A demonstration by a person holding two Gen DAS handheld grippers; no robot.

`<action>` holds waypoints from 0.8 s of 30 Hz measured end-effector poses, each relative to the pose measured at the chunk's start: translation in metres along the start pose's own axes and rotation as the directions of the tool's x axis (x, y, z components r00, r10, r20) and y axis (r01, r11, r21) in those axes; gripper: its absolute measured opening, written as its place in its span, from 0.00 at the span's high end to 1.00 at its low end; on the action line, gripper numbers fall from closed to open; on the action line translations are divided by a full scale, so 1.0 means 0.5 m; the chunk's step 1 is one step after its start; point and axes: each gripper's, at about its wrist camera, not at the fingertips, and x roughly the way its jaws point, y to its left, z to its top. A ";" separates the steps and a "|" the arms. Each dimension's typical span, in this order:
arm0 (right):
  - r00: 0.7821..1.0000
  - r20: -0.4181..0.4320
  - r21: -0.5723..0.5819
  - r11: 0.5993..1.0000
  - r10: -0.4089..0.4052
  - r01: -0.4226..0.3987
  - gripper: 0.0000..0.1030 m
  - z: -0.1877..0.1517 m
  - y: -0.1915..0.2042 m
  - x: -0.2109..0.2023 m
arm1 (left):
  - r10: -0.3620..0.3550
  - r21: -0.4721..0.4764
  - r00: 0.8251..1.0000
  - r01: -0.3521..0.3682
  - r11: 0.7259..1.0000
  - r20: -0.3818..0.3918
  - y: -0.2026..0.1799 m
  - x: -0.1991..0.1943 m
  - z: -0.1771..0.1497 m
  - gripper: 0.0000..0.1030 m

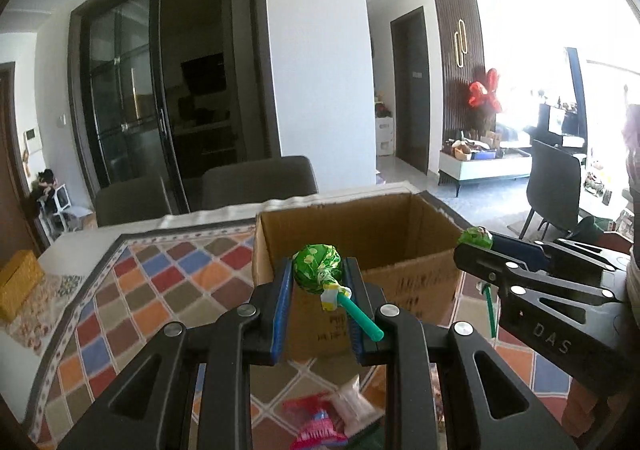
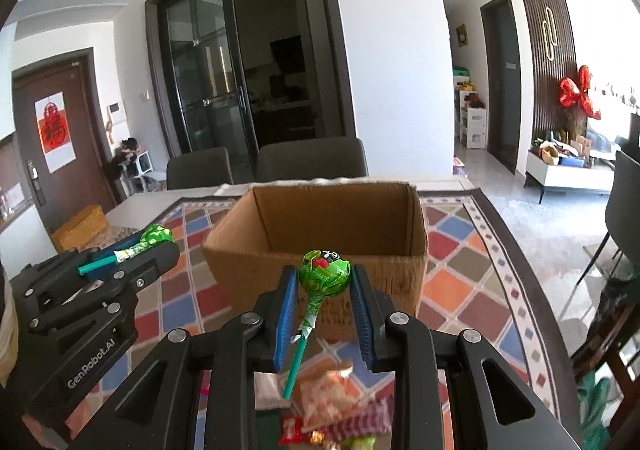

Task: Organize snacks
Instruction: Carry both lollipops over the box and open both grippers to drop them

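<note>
Holding a green-wrapped lollipop by its head between the blue pads, the left gripper sits narrowed around the candy, whose teal stick runs back and to the right, roughly level, toward the gripper body. Straight ahead of those fingers, and close, stands the open cardboard box on the patterned cloth, its near wall just beyond and below the candy. To the right, the right gripper is likewise closed to a narrow gap on a second lollipop, gripped at the head, with its stick hanging down and slightly left below the fingers. The same box lies directly ahead of it too, mouth facing up; nothing can be made out inside it from either view. Both grippers look about equally near the box, the left one angled in from the box's left side. Judging from this, the coming move turns on carrying each head forward over the near rim before letting go. More snack packets lie on the cloth beneath the grippers, not yet collected.
</note>
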 end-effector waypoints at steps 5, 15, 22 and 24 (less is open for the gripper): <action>1.000 0.004 0.006 1.000 0.012 -0.012 0.73 0.047 -0.007 0.026 | -0.029 -0.008 1.000 0.029 1.000 -0.002 0.008 0.024 0.046 0.75; 0.996 -0.061 0.087 0.995 0.061 -0.055 0.73 0.137 -0.039 0.103 | -0.046 0.007 0.997 0.046 0.999 -0.067 0.017 0.108 0.116 0.75; 0.985 -0.157 0.100 0.993 0.078 -0.063 0.73 0.153 -0.055 0.179 | -0.080 -0.033 0.981 0.076 0.997 -0.174 0.032 0.192 0.138 0.75; 0.979 -0.187 0.103 0.993 0.080 -0.061 0.73 0.153 -0.062 0.205 | -0.102 -0.047 0.971 0.094 0.994 -0.215 0.033 0.221 0.137 0.75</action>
